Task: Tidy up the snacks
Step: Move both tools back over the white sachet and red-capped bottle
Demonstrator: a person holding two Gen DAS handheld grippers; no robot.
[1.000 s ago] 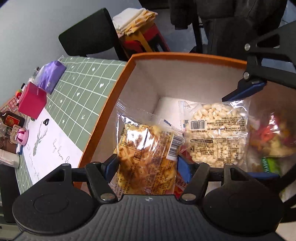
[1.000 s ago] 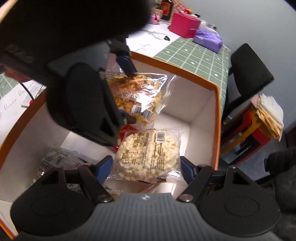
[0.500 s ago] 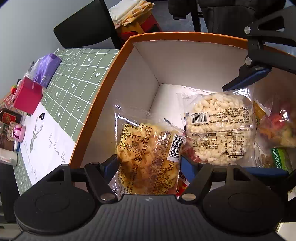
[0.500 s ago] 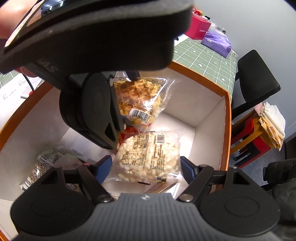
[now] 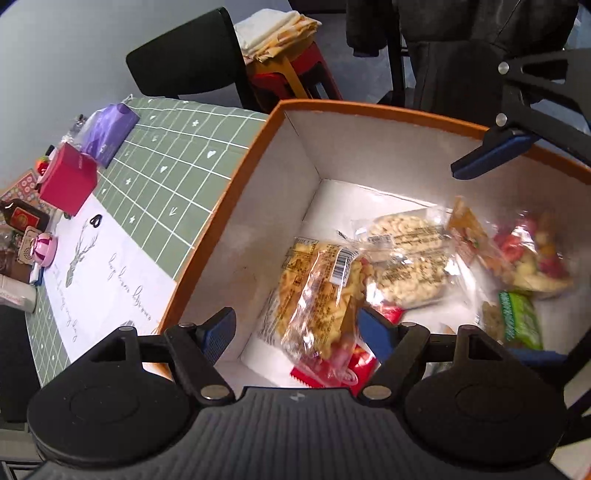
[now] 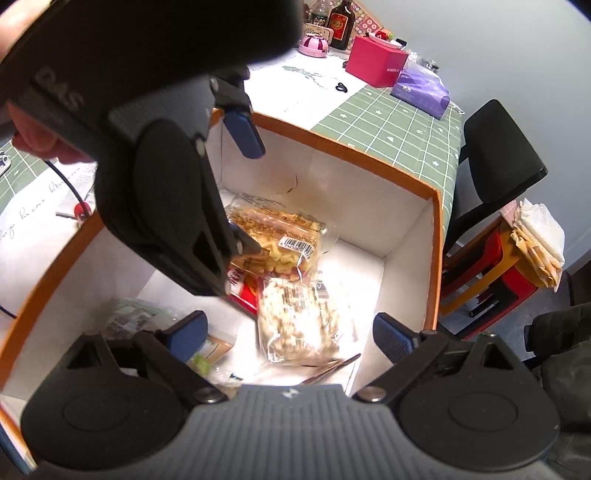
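- Left gripper [image 5: 297,328] and right gripper [image 6: 290,332] have just been opening, now spread, nothing pinched.
- Yellow snack bag [image 5: 317,291] and puffed-rice bag [image 6: 301,321] lie released (apparently dropped) in the orange box [image 5: 229,199], sorted together.

A plain pale grey wall [image 5: 55,55] runs behind the table [image 5: 177,173], which wears a green cloth with a white grid. A black chair [image 5: 184,55] stands at the table's far end. Beside it a red and yellow stool [image 5: 291,77] carries folded cloths [image 5: 273,31]. The floor [image 5: 332,48] is grey. Dark clothing [image 5: 461,44] hangs nearby. Light is even, indoor
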